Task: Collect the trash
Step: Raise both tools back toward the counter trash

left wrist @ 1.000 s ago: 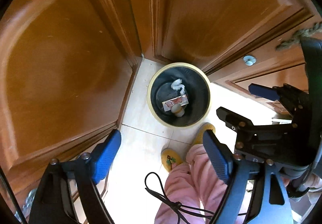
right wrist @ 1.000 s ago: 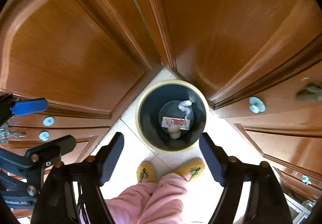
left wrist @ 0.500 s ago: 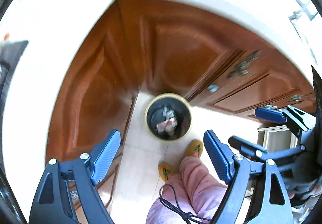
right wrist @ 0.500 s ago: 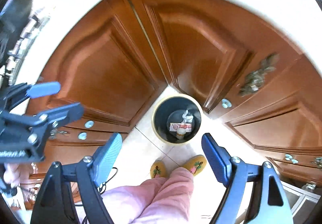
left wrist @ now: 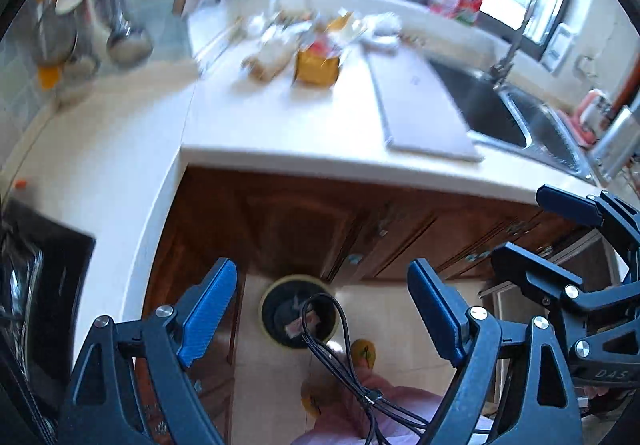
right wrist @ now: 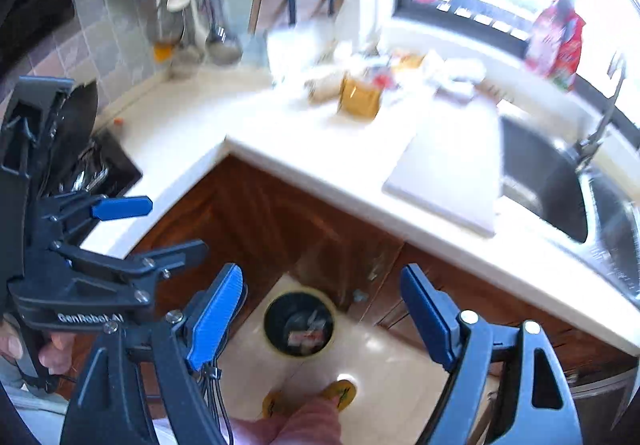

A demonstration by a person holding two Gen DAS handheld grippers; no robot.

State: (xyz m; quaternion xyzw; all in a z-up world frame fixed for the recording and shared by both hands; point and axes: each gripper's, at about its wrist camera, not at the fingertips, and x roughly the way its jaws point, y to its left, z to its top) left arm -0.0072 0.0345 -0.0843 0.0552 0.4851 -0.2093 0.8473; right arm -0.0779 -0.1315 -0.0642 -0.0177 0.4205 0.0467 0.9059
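Observation:
Both grippers are open and hold nothing. In the left wrist view my left gripper (left wrist: 320,285) hangs high over the round yellow-rimmed trash bin (left wrist: 294,279) on the floor, with wrappers lying inside it. My right gripper (right wrist: 320,281) frames the same trash bin (right wrist: 298,291) from above. On the white counter, a yellow box (left wrist: 316,69) sits among blurred wrappers and papers by the window; in the right wrist view the yellow box (right wrist: 360,97) lies past the counter's corner. Each view catches the other gripper at its side.
A white cutting board (left wrist: 416,109) lies beside the steel sink (left wrist: 492,105). A black stove (left wrist: 36,285) sits at the left. Ladles hang on the tiled wall (right wrist: 120,25). A red bag (right wrist: 556,41) stands on the sill. The person's yellow slippers (right wrist: 340,391) stand below the bin.
Both grippers rose from just above the bin to above counter height and tilted up. The bin shrank in view, and the counter, sink and window came into sight.

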